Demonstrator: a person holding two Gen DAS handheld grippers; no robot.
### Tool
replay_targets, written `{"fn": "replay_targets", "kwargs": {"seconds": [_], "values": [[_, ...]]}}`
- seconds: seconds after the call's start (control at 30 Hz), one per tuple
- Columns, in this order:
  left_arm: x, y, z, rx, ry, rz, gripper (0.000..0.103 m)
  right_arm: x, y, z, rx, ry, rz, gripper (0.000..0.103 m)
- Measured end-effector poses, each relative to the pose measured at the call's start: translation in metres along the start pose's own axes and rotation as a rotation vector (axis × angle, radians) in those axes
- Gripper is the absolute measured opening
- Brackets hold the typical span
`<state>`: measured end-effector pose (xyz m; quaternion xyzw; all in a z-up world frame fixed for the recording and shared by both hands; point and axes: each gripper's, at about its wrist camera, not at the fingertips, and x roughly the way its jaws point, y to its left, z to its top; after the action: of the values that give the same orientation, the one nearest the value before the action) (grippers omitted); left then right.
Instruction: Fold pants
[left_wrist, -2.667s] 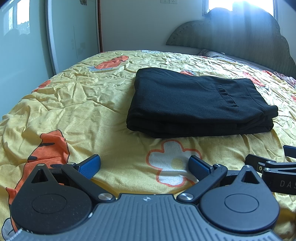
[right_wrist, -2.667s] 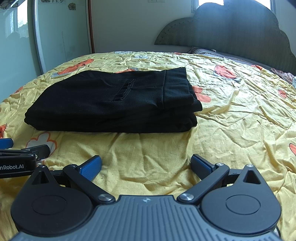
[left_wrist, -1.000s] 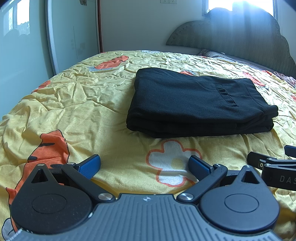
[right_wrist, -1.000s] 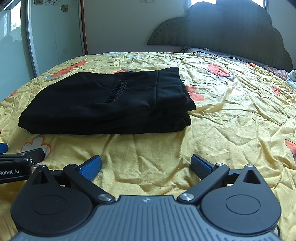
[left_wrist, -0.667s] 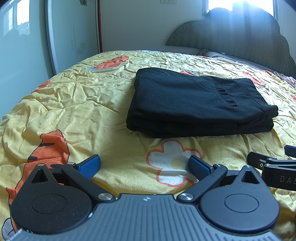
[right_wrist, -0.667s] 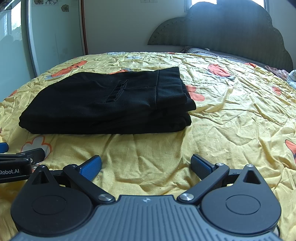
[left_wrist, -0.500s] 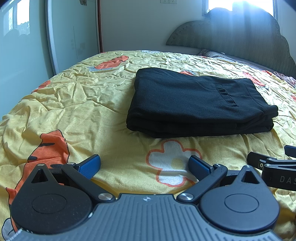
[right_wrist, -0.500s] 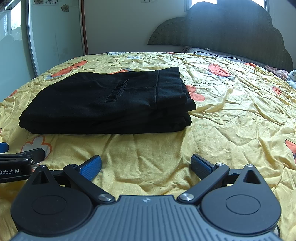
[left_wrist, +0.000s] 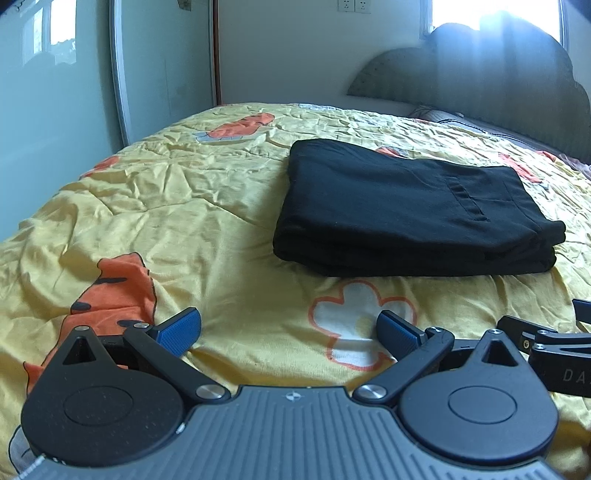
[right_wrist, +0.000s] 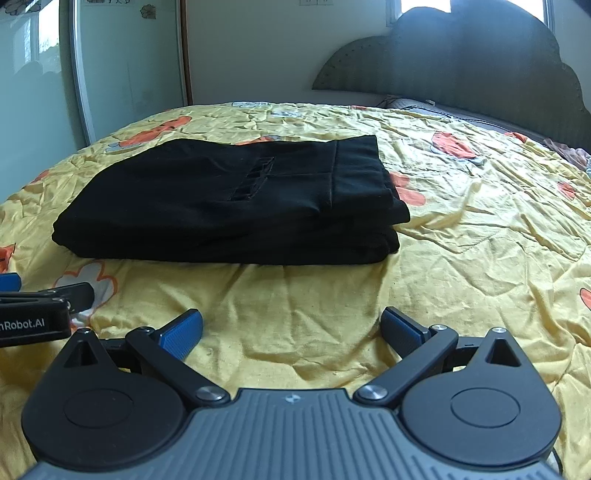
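The black pants (left_wrist: 410, 210) lie folded in a flat rectangular stack on the yellow bedspread; they also show in the right wrist view (right_wrist: 236, 206). My left gripper (left_wrist: 290, 328) is open and empty, low over the bedspread, well short of the pants' near left corner. My right gripper (right_wrist: 291, 328) is open and empty, also short of the pants, near their right end. The right gripper's side shows at the right edge of the left wrist view (left_wrist: 546, 343), and the left gripper's side at the left edge of the right wrist view (right_wrist: 40, 310).
The yellow bedspread (left_wrist: 155, 221) has orange and white cartoon prints and many wrinkles. A dark padded headboard (right_wrist: 461, 66) stands at the far end with a pillow (right_wrist: 417, 103) below it. A mirrored wardrobe door (left_wrist: 162, 66) stands left of the bed.
Both grippers stay open and nearly still. The right gripper shifted slightly between 2.7 s and 1.0 s ago, then held. The pants have not moved.
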<state>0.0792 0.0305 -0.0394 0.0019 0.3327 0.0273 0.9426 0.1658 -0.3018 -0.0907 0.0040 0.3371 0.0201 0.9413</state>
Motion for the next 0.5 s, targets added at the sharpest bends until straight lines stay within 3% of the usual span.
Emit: {"fn": "replay_targets", "kwargs": {"seconds": [0.5], "values": [[0.0000,-0.0024,0.0003,0.012,0.005,0.005,0.103,0.0000,0.0001,-0.0001,-0.005,0.000,0.007,0.103]]}}
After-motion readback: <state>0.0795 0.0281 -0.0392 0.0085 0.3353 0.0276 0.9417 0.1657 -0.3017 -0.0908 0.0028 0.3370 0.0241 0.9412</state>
